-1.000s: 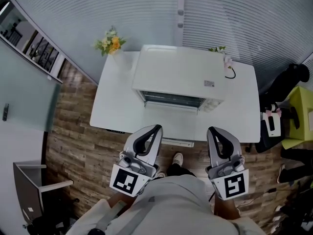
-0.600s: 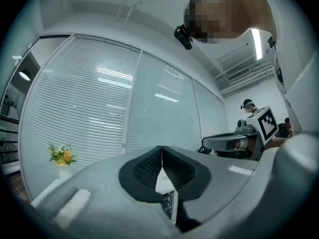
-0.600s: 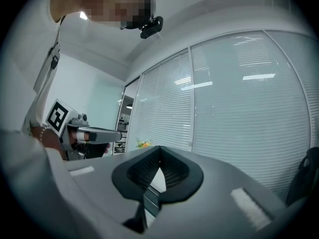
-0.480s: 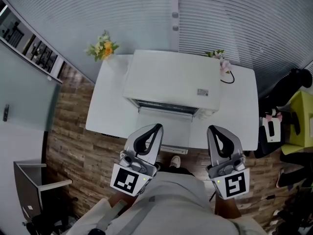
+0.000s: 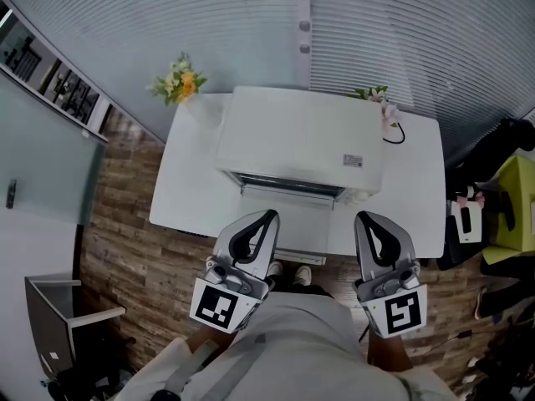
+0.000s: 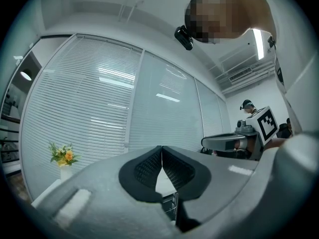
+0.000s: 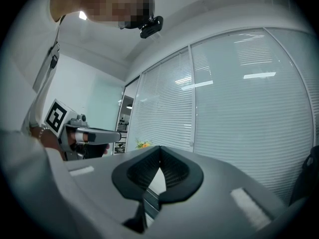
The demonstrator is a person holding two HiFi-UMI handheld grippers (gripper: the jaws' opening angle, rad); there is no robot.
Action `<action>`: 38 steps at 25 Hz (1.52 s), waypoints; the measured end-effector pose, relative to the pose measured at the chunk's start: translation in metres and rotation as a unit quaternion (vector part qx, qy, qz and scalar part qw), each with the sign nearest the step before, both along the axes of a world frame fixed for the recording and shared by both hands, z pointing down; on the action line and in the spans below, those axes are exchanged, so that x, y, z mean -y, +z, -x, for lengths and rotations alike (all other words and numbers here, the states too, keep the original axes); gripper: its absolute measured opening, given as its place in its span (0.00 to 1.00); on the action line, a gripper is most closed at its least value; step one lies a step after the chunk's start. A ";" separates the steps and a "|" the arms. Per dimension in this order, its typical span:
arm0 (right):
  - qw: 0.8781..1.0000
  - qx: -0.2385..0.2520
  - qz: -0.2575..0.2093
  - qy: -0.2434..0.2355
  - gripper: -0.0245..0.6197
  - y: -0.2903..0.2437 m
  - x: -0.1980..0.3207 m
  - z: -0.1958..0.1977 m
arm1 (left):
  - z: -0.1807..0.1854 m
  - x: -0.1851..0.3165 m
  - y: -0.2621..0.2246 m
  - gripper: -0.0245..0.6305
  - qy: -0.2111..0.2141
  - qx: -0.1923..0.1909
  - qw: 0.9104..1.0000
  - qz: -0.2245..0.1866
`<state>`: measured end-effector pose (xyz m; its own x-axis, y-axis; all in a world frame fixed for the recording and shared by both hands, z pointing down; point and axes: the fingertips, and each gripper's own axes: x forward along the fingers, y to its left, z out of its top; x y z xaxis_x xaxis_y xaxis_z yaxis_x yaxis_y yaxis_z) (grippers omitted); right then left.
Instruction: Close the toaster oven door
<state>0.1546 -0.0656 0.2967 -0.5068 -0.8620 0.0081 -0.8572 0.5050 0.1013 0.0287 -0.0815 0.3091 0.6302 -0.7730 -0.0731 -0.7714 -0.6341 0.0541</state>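
A white toaster oven stands on the white table. Its door is folded down flat toward me, and the dark opening shows above it. My left gripper hangs level over the door's near left part, jaws shut and empty. My right gripper is level just right of the door, also shut with nothing in it. In the left gripper view the pads meet at the left gripper, with the oven's rack showing below. The right gripper view shows the right gripper closed tip to tip.
A vase of yellow flowers stands at the table's far left corner. Small pink flowers and a black cable sit at the far right. Blinds run behind the table. A yellow-green chair stands to the right and a grey box at lower left.
Both grippers and my head have come a little nearer the table, so the open door reaches further under the gripper tips. Both pairs of jaws stayed shut.
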 end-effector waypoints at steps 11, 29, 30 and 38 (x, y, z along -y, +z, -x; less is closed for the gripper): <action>1.000 -0.005 -0.003 0.008 0.05 -0.007 0.001 0.036 | 0.031 0.008 -0.006 0.04 0.018 -0.001 1.000 -0.009; 1.000 -0.009 0.007 0.008 0.05 -0.001 -0.003 0.056 | 0.067 0.006 0.078 0.06 -0.001 0.029 0.998 0.058; 1.000 -0.009 0.007 0.008 0.05 0.000 -0.003 0.057 | 0.070 0.005 0.086 0.06 -0.005 0.033 0.997 0.063; 1.000 -0.027 -0.014 -0.006 0.05 0.001 -0.004 0.058 | 0.096 -0.003 0.164 0.08 -0.034 0.040 0.990 0.133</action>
